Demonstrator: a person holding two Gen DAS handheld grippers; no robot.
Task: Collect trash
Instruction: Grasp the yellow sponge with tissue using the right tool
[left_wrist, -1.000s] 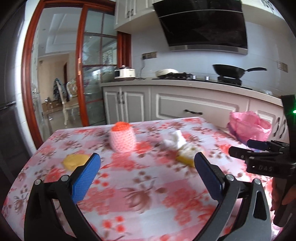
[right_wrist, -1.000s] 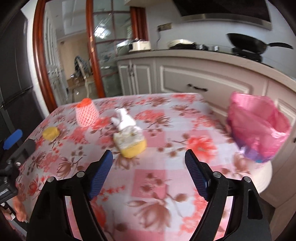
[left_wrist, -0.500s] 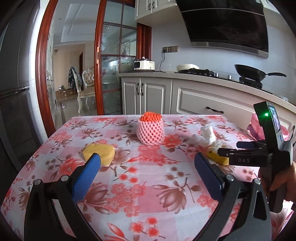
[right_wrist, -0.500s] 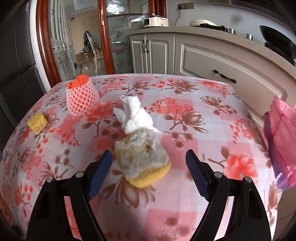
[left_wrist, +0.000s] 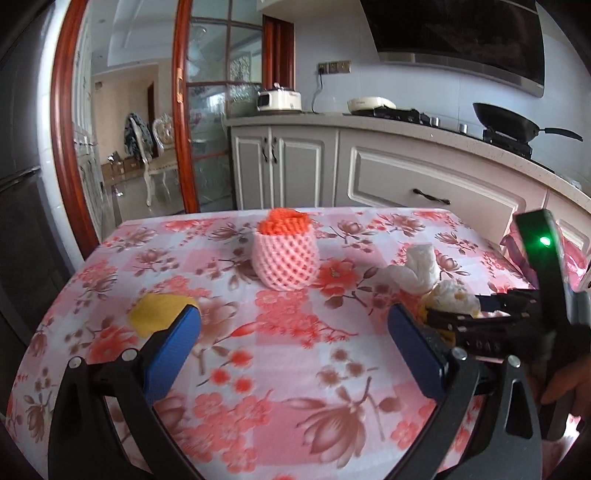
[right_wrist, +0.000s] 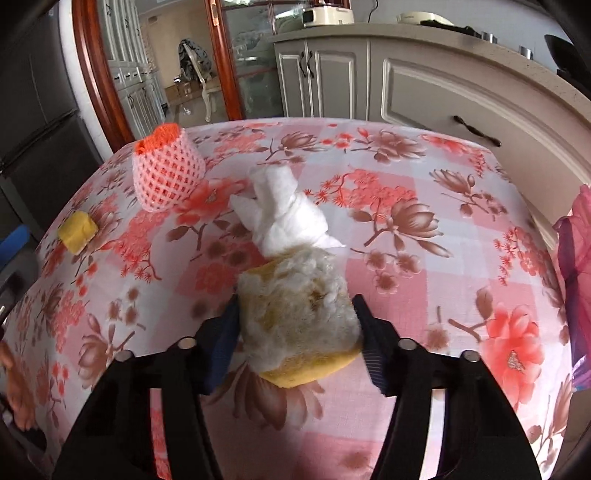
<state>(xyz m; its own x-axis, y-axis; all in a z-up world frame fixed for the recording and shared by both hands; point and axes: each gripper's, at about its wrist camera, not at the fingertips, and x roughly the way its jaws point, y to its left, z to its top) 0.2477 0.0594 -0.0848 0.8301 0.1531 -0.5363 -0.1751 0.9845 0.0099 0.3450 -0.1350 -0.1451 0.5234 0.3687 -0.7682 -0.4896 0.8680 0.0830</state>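
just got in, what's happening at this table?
A person is clearing trash off a floral-cloth table with two hand-held tools. The right tool is closing around a dirty yellow sponge, pads at its sides. The left tool hangs open and empty. A crumpled tissue, foam fruit net and small yellow piece still lie out.

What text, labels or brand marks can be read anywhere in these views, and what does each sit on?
White lettering on the right tongs body: blurred here, not readable.
Cooker on the counter: no legible marking.
Floral tablecloth: pattern only, no words.
Nothing else carries text.
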